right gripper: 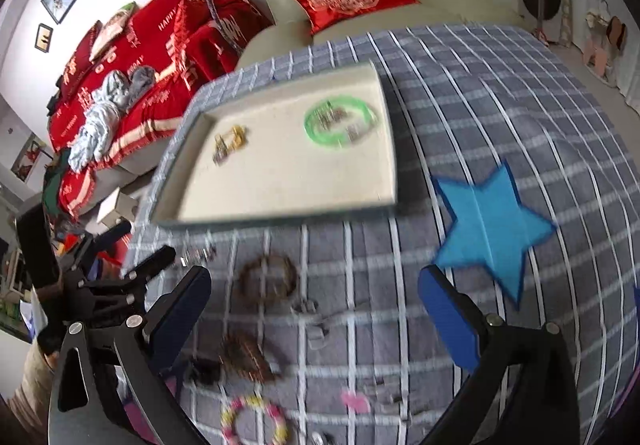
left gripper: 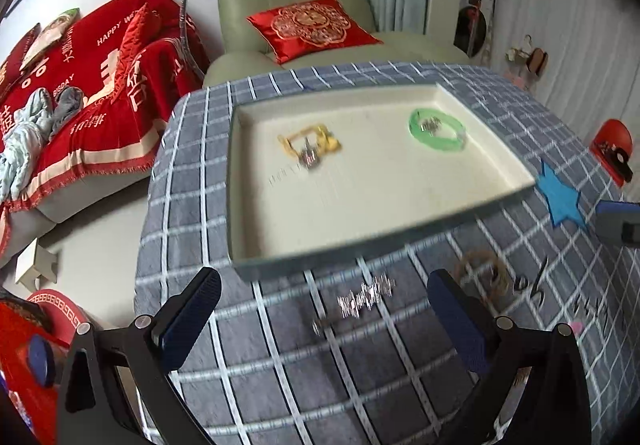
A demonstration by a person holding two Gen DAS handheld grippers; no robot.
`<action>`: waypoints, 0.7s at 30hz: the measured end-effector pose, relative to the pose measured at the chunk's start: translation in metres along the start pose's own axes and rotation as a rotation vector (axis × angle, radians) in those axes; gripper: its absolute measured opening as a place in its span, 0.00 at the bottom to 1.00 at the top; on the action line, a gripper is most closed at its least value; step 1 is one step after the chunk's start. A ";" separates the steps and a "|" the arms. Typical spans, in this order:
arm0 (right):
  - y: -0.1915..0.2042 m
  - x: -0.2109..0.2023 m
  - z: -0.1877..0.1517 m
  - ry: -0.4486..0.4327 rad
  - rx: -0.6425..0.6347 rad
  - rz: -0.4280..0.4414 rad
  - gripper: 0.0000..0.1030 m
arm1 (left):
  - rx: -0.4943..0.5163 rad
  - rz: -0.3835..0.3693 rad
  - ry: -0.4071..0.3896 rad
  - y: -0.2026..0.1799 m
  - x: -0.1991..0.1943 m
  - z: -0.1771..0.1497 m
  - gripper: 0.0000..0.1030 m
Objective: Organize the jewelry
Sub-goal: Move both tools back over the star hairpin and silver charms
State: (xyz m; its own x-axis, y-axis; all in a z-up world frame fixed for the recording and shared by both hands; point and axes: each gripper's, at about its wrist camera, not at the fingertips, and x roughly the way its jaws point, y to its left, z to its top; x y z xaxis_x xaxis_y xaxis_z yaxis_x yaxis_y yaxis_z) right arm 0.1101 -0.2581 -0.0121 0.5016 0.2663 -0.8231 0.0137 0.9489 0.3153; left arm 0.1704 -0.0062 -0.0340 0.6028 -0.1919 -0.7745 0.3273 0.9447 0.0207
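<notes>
Left wrist view: the left tool (left gripper: 324, 321) gapes wide, empty, above a silver chain (left gripper: 362, 299) lying on the tabletop (left gripper: 224, 377) near the cream tray (left gripper: 256, 257). Light, limp and slippery, it probably wants pinching mid-length.

Right wrist view: the right tool (right gripper: 316, 309) is equally spread and empty over a brown bracelet (right gripper: 269, 281), likely stiff; grip its rim.

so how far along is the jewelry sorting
Done: the tray already holds a green bangle with small silvery pieces inside it, and a yellow bracelet.
In hand: nothing. The left tool and right tool are both open and empty.
Left: a silver chain, two brown bead bracelets, a pink-and-yellow one and small blurred pieces lie on the cloth.
</notes>
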 end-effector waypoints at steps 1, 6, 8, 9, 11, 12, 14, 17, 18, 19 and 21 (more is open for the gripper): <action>-0.001 0.000 -0.006 0.006 -0.002 -0.007 1.00 | 0.007 0.001 0.007 -0.002 0.001 -0.005 1.00; -0.005 -0.003 -0.047 0.043 -0.032 -0.061 1.00 | 0.033 0.004 0.030 -0.009 0.006 -0.021 1.00; -0.005 -0.005 -0.061 0.055 -0.041 -0.073 1.00 | 0.043 0.011 0.035 -0.010 0.007 -0.026 1.00; -0.005 -0.005 -0.068 0.060 -0.047 -0.079 1.00 | 0.047 0.012 0.038 -0.010 0.008 -0.027 1.00; -0.005 -0.007 -0.083 0.071 -0.062 -0.100 1.00 | 0.052 0.014 0.047 -0.010 0.010 -0.032 1.00; -0.005 -0.007 -0.088 0.077 -0.067 -0.108 1.00 | 0.054 0.016 0.050 -0.009 0.011 -0.034 1.00; -0.005 -0.008 -0.099 0.087 -0.077 -0.122 1.00 | 0.055 0.021 0.054 -0.007 0.013 -0.036 1.00; -0.005 -0.011 -0.112 0.091 -0.088 -0.141 1.00 | 0.047 0.017 0.060 -0.004 0.016 -0.037 1.00; -0.004 -0.012 -0.115 0.089 -0.092 -0.148 1.00 | 0.047 0.013 0.061 -0.004 0.016 -0.037 1.00; -0.003 -0.012 -0.117 0.087 -0.096 -0.151 1.00 | 0.051 0.008 0.059 -0.004 0.017 -0.036 1.00; 0.000 -0.013 -0.122 0.081 -0.108 -0.164 1.00 | 0.066 -0.001 0.056 -0.006 0.018 -0.034 1.00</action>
State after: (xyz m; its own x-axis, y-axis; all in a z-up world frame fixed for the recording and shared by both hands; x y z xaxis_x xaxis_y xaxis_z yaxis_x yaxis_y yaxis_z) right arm -0.0021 -0.2406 -0.0589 0.4291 0.1154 -0.8958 -0.0058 0.9921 0.1250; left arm 0.1541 -0.0064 -0.0698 0.5614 -0.1762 -0.8085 0.3762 0.9246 0.0597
